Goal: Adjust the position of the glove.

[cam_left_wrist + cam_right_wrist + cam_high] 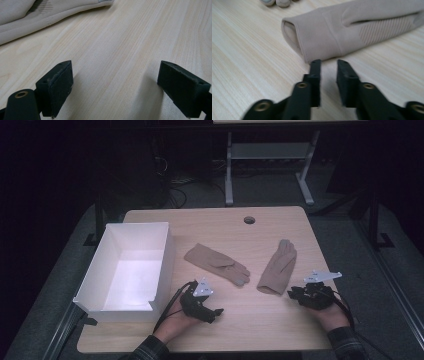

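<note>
Two beige gloves lie flat on the wooden table [260,320]. The left glove [215,262] points its grey fingertips toward the front right. The right glove [278,267] lies with its cuff toward me. My left gripper [212,312] rests low by the front edge, below the left glove; its jaws stand wide open over bare wood [116,66], with the glove's edge [25,17] ahead at the upper left. My right gripper [295,294] sits just right of the right glove's cuff. Its jaws [328,62] have a narrow empty gap and stop just short of the cuff [324,35].
An open white box [100,270] stands at the table's left side, close to the left hand. A round cable hole [249,220] is near the far edge. Beyond the table stand the legs of another desk [229,170] on a dark floor.
</note>
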The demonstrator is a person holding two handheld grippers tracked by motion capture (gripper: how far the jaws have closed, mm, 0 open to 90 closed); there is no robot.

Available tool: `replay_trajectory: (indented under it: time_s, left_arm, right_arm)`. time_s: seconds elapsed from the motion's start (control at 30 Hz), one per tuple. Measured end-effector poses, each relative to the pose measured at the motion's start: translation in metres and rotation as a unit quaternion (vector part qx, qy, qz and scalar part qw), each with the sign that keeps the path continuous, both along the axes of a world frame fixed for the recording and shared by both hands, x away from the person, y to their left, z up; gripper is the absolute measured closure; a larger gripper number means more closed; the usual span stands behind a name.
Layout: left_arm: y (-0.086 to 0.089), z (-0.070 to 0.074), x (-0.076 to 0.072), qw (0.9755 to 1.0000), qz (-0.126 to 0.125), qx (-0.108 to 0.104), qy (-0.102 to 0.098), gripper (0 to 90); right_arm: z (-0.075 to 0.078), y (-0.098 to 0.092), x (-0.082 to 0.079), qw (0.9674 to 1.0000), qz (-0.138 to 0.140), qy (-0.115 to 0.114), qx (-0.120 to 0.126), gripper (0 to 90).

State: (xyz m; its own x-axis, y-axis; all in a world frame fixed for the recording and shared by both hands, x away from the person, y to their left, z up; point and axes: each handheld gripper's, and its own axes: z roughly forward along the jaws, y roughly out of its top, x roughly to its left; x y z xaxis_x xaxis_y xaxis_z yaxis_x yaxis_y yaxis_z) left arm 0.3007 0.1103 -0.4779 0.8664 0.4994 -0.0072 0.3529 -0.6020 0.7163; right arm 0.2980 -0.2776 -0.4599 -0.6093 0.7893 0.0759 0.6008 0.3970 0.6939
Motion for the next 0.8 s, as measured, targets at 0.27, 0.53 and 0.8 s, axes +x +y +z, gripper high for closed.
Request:
replay_trajectory:
  time_s: [0.27, 0.53, 0.8]
  left_arm:
    - [0.000, 0.000, 0.000, 1.0000, 0.001, -0.002, -0.002, 12.5]
    - [0.000, 0.000, 0.000, 1.0000, 0.001, -0.002, -0.001, 12.5]
    - [0.000, 0.000, 0.000, 1.0000, 0.002, -0.002, 0.000, 12.5]
  right_arm:
    - [0.006, 0.007, 0.020, 0.9997, 0.019, 0.011, 0.008, 90.0]
    - [0.011, 0.015, 0.041, 0.9997, 0.025, 0.003, 0.008, 90.0]
    - [0.010, 0.015, 0.062, 0.9999, 0.012, 0.005, 0.009, 90.0]
